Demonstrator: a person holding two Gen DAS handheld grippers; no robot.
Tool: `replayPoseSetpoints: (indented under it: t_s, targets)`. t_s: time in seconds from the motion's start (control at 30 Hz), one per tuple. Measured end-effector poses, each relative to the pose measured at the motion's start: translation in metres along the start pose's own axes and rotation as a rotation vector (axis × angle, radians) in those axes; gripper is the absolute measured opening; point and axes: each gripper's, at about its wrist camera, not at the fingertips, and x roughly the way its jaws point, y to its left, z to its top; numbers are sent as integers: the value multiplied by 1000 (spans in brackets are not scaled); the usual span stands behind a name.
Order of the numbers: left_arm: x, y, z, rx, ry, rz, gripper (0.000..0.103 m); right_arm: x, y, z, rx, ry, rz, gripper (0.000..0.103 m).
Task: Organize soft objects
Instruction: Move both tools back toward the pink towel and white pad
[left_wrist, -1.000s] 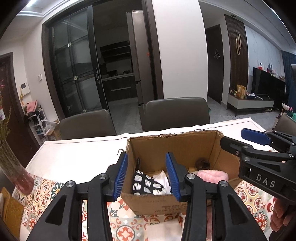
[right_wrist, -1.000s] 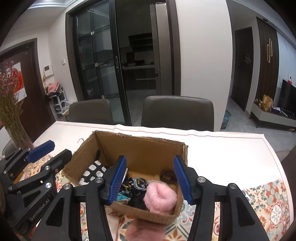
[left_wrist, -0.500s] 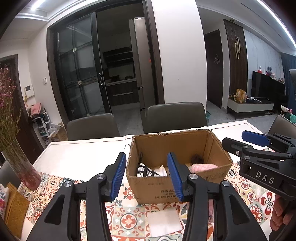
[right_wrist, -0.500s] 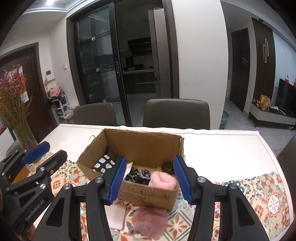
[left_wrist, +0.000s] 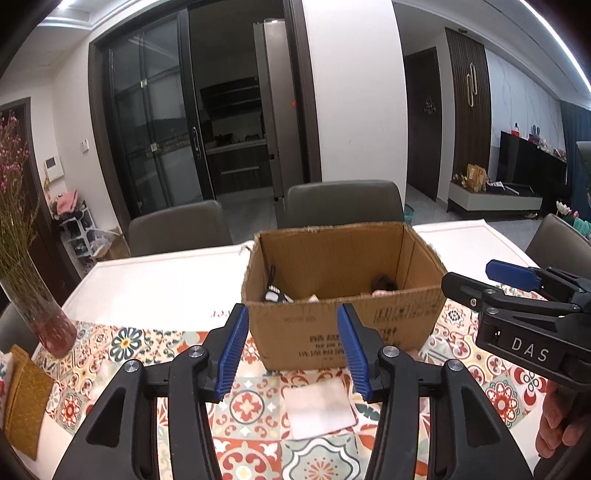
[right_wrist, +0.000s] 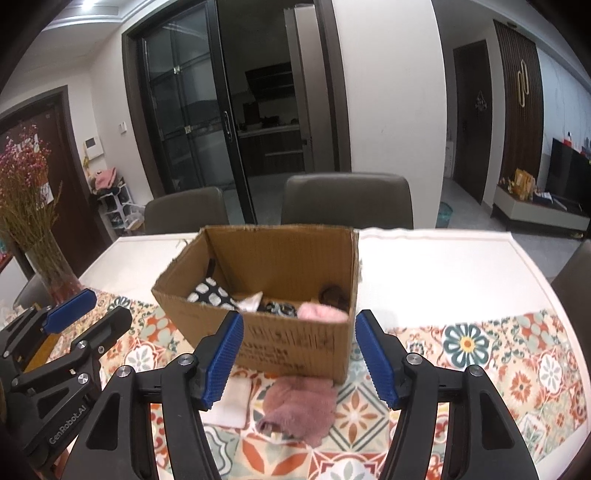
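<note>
Both grippers gape empty: pink cloth (right_wrist: 301, 408) lies crumpled on the table's near edge against the box (right_wrist: 295, 343) front, straight ahead between right gripper (right_wrist: 301, 356) fingers, nearer than left gripper (left_wrist: 291, 349).

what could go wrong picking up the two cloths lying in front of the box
The white cloth lies flat on the patterned runner, so a claw may pinch the runner too. The mauve cloth sits against the cardboard box, which looks light enough to get shoved. Both open claws, left and right, could collide.
</note>
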Motion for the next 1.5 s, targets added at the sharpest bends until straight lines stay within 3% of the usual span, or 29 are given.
replayPoseSetpoints:
  t_s: [0.63,1.23,1.5]
  targets:
    - [42,-2,-44,-10,170,-30,53,44,-7,-48,25,163,-2,64]
    - [86,-6,-102,-31,293,-99,61,84,-9,-90,28,287,5,64]
    - [105,-10,-113,-24,324,-104,65,101,-9,-103,19,331,5,64]
